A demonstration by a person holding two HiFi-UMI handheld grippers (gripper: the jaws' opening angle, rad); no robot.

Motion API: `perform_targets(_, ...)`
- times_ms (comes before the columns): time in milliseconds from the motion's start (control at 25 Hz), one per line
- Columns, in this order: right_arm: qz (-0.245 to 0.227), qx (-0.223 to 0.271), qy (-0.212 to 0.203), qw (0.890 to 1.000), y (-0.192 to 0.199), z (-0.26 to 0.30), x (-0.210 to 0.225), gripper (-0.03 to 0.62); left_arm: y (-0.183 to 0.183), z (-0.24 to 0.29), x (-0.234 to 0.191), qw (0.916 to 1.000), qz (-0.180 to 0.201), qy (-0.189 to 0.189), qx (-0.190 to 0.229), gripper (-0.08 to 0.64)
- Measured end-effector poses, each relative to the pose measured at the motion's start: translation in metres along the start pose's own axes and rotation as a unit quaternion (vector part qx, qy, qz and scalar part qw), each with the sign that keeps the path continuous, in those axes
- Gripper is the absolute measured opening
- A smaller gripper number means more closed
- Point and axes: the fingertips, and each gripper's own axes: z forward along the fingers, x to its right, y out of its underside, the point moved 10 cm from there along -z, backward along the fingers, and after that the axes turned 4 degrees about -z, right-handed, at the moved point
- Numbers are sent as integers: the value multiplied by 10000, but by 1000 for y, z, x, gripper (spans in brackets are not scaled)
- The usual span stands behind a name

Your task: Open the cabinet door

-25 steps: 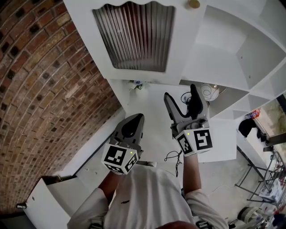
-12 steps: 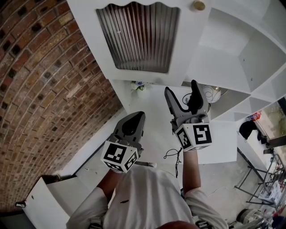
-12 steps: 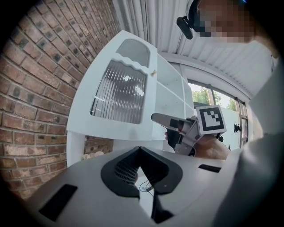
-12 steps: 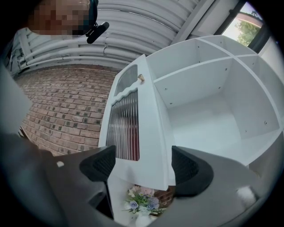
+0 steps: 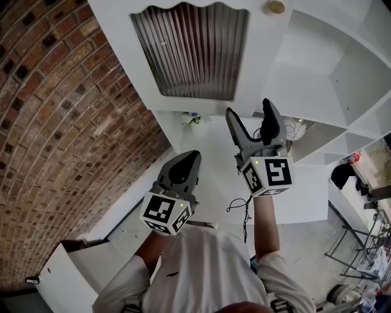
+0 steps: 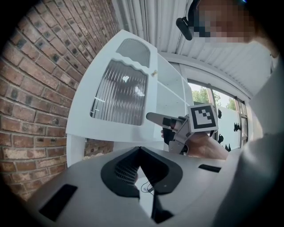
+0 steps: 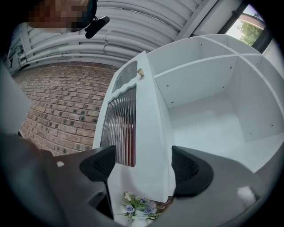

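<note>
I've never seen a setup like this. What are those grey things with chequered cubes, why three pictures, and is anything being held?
No robot here: a person holds a two-jaw tool in each hand. The left gripper and right gripper each carry a marker cube and a small camera. One picture comes from a camera on the person's head, looking down; the other two look along each gripper's jaws. In front stands a white cabinet beside a brick wall. Its door, with a ribbed glass panel and a small knob, stands swung open, showing white shelves. Nothing is held: the left jaws are closed together, the right jaws are apart and empty.
</note>
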Motion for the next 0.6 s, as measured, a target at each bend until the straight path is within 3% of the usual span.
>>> perform_targets(600, 30, -115, -34, 9999, 8, 31, 12, 391, -2, 17, -8, 9999, -8, 55, -114, 8)
